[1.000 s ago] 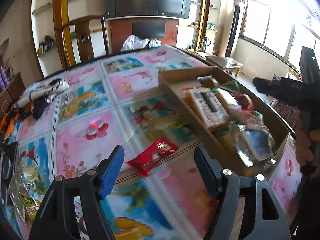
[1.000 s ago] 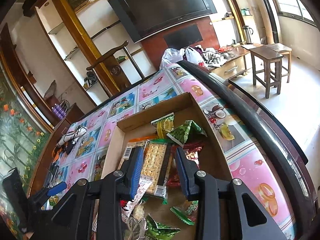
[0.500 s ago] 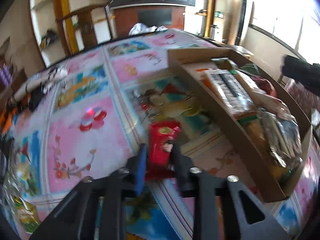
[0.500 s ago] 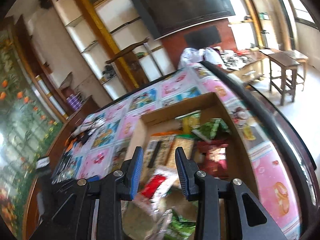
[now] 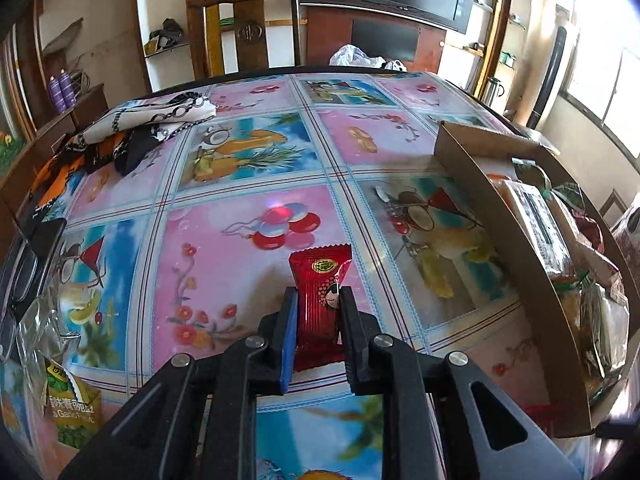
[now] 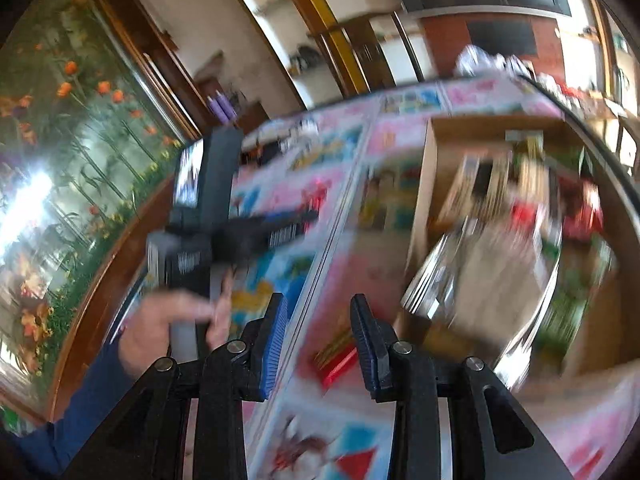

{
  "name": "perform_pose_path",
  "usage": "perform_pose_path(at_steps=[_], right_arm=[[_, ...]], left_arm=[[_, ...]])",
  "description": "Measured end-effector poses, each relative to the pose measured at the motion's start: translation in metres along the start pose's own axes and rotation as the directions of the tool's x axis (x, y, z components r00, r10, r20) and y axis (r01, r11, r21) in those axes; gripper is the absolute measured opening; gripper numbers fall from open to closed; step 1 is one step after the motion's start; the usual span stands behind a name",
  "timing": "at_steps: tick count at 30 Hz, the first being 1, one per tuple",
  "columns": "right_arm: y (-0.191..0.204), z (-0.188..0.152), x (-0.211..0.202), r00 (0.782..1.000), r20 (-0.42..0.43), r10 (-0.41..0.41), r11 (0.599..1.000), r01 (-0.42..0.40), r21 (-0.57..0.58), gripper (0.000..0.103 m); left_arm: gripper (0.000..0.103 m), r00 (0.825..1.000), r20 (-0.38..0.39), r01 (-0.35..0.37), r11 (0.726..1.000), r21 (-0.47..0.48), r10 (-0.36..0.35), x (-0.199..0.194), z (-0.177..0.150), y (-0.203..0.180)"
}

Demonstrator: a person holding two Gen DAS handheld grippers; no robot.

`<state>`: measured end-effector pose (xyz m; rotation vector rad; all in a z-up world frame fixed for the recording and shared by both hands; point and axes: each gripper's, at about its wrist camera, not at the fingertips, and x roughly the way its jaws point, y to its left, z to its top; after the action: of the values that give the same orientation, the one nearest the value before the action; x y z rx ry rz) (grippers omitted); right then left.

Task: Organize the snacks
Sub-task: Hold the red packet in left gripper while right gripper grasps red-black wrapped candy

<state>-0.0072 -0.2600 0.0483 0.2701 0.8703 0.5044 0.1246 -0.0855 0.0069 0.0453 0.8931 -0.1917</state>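
Note:
A red snack packet [image 5: 320,268] lies on the flowered tablecloth, and my left gripper [image 5: 317,294] is shut on its near end, with both pads pressing its sides. To the right stands an open cardboard box [image 5: 500,216] filled with several snack packs. My right gripper [image 6: 319,300] is open with nothing between its fingers. It hangs over the tablecloth just left of the box [image 6: 424,184]. The right wrist view is blurred by motion. In it a hand [image 6: 168,320] in a blue sleeve grips the handle of the left gripper.
A patterned scarf [image 5: 152,120] lies at the table's far left. Glasses and a dark phone [image 5: 36,248] sit at the left edge, and a green snack pack [image 5: 72,400] lies near the front left corner. A wooden chair [image 5: 248,28] stands behind the table.
My left gripper moved in on the red packet and closed on it. The right gripper swung left, from above the box's contents to over the tablecloth beside the box.

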Motion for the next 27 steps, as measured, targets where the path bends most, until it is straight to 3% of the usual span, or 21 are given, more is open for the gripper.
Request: perform_pose_path(at_steps=[10, 15, 21, 22, 25, 27], right_arm=[[0.011, -0.018, 0.026, 0.973, -0.107, -0.205, 0.969, 0.217, 0.119, 0.035], [0.016, -0.019, 0.044, 0.936, -0.134, -0.326, 0.936, 0.34, 0.092, 0.035], [0.032, -0.006, 0.068, 0.894, -0.122, -0.432, 0.902, 0.43, -0.037, 0.024], [0.034, -0.001, 0.072, 0.893, -0.118, -0.434, 0.901, 0.431, -0.057, 0.015], [0.037, 0.019, 0.084, 0.894, -0.108, -0.434, 0.9, 0.426, -0.092, 0.003], [0.032, 0.033, 0.091, 0.905, -0.104, -0.412, 0.911, 0.406, -0.078, 0.002]], left_arm=[[0.019, 1.0, 0.019, 0.012, 1.0, 0.021, -0.012, -0.006, -0.002, 0.003], [0.019, 1.0, 0.008, 0.019, 0.999, 0.039, -0.02, -0.004, -0.005, 0.011], [0.018, 1.0, 0.002, 0.02, 1.0, 0.007, -0.02, -0.005, -0.006, 0.031], [0.018, 1.0, 0.002, 0.022, 1.0, -0.005, -0.022, -0.005, -0.006, 0.035], [0.019, 1.0, 0.005, 0.013, 1.0, -0.019, -0.013, -0.005, -0.006, 0.042], [0.019, 1.0, 0.006, 0.003, 1.0, -0.027, -0.003, -0.006, -0.005, 0.045]])
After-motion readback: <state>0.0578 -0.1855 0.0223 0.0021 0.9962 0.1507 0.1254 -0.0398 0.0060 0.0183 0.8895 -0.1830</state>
